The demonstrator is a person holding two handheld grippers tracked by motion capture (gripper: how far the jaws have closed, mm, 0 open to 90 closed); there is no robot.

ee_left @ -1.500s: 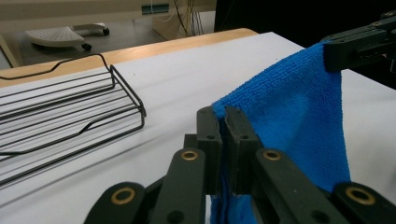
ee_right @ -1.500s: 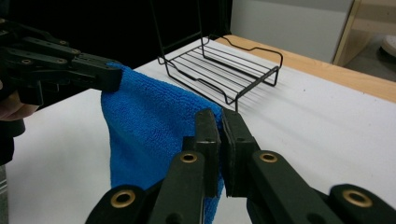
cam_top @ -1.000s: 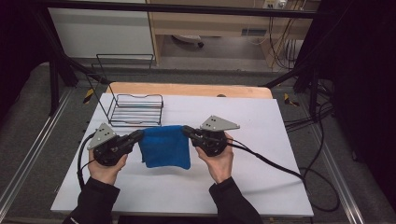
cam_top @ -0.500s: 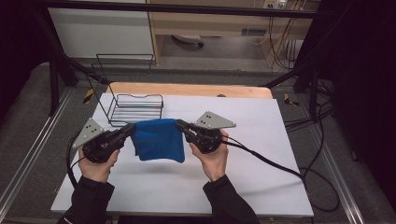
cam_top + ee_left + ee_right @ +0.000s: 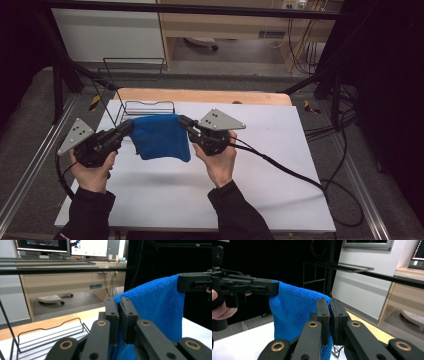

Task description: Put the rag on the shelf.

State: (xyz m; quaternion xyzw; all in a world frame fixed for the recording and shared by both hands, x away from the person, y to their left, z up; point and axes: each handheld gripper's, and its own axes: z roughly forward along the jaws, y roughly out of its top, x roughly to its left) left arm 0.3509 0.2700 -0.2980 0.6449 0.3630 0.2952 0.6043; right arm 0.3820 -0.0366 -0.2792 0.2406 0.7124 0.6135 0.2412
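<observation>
One blue cloth (image 5: 161,137) hangs between my two claws: my left gripper (image 5: 126,131) is clamped on one top corner, my right gripper (image 5: 183,121) on the other. One wire rack (image 5: 148,106), partly hidden, seemingly stands just beyond.

The microfibre towel (image 5: 161,137) is a solid bright blue with a fine looped nap and no print; in the left gripper view (image 5: 160,307) it reads the same saturated blue. The left gripper (image 5: 129,129) and the right gripper (image 5: 182,121) are matte black, each topped by a light grey three-cornered plate dotted with small dark holes. Their linkage arms carry brass-coloured pivot rings, seen in both gripper views. The worktop (image 5: 260,165) is plain white, edged along the far side by a pale wood-coloured strip. The wire rack (image 5: 149,106) is thin black wire. The person's sleeves (image 5: 87,215) are black, as are the trailing cables.
</observation>
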